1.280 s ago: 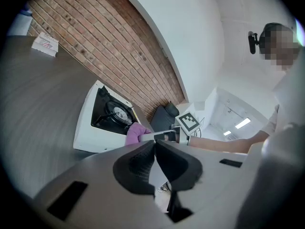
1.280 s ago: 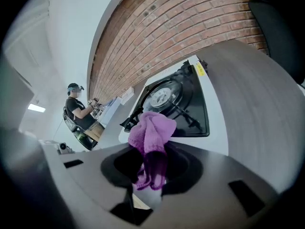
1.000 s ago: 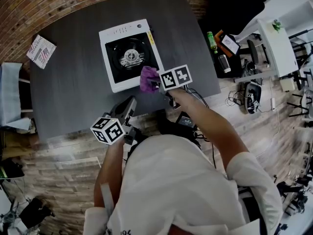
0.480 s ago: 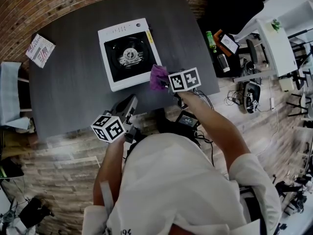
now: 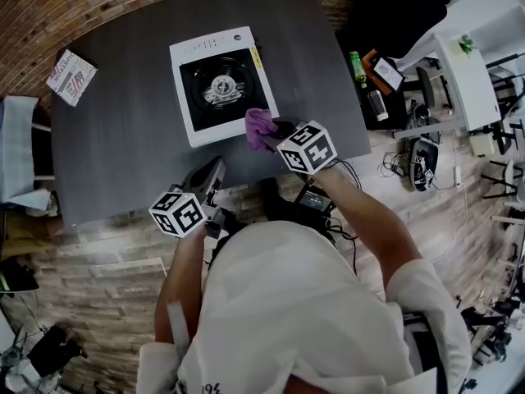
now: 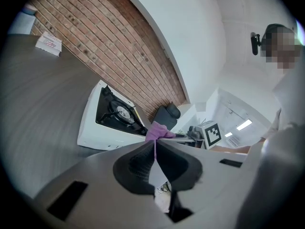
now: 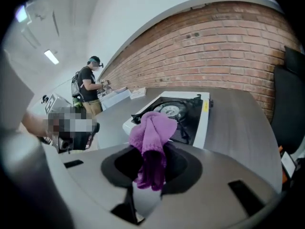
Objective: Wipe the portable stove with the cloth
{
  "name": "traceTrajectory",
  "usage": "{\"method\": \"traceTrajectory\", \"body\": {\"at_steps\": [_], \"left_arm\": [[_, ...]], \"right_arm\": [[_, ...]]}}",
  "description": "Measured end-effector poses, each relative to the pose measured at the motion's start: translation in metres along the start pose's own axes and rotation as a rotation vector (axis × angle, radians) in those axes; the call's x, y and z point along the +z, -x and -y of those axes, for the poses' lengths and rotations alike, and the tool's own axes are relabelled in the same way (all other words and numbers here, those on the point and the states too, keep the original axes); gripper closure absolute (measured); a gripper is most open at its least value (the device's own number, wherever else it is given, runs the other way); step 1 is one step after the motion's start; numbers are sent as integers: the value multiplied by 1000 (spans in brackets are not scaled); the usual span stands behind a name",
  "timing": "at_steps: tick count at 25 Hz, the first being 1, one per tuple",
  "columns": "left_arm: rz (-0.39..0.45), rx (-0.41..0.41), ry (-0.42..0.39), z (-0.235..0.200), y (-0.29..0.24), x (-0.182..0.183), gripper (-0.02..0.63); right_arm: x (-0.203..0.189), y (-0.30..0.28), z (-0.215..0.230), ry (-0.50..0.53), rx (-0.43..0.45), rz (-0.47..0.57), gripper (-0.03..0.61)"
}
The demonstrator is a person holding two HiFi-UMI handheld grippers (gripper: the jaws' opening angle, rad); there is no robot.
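A white portable stove [image 5: 220, 84] with a black burner well sits on the dark table [image 5: 123, 138]. It also shows in the left gripper view as the stove [image 6: 112, 118] and in the right gripper view as the stove [image 7: 178, 111]. My right gripper [image 5: 271, 134] is shut on a purple cloth [image 5: 258, 125], held at the stove's near right corner. The bunched cloth [image 7: 152, 142] hangs between its jaws. My left gripper [image 5: 215, 175] is shut and empty, held low at the table's near edge, with its jaws pressed together [image 6: 155, 151].
A printed packet [image 5: 71, 76] lies at the table's far left corner. Bottles and clutter [image 5: 365, 80] sit on the floor to the right. A dark chair [image 6: 167, 113] stands beyond the table. Another person [image 7: 90, 87] stands at a far counter.
My right gripper with the cloth swung out to the right of the stove, then came back toward its near right corner and rotated. The left gripper stayed put.
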State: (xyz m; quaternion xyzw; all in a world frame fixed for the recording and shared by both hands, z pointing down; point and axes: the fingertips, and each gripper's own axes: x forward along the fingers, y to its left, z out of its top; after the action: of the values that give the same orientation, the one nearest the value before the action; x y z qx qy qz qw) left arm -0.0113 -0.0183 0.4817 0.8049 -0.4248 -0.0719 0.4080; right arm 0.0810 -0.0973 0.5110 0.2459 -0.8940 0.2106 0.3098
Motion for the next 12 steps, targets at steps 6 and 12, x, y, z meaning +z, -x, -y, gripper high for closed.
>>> {"method": "traceTrajectory", "body": {"at_steps": [6,12], "left_arm": [[24,50,20,-12,22,-2,595],[63,116,42,-27,51,-2,595]], "right_arm": [[-9,-34,-55,221,85,-72,466],[-10,-72,-92,413,146,-131,466]]}}
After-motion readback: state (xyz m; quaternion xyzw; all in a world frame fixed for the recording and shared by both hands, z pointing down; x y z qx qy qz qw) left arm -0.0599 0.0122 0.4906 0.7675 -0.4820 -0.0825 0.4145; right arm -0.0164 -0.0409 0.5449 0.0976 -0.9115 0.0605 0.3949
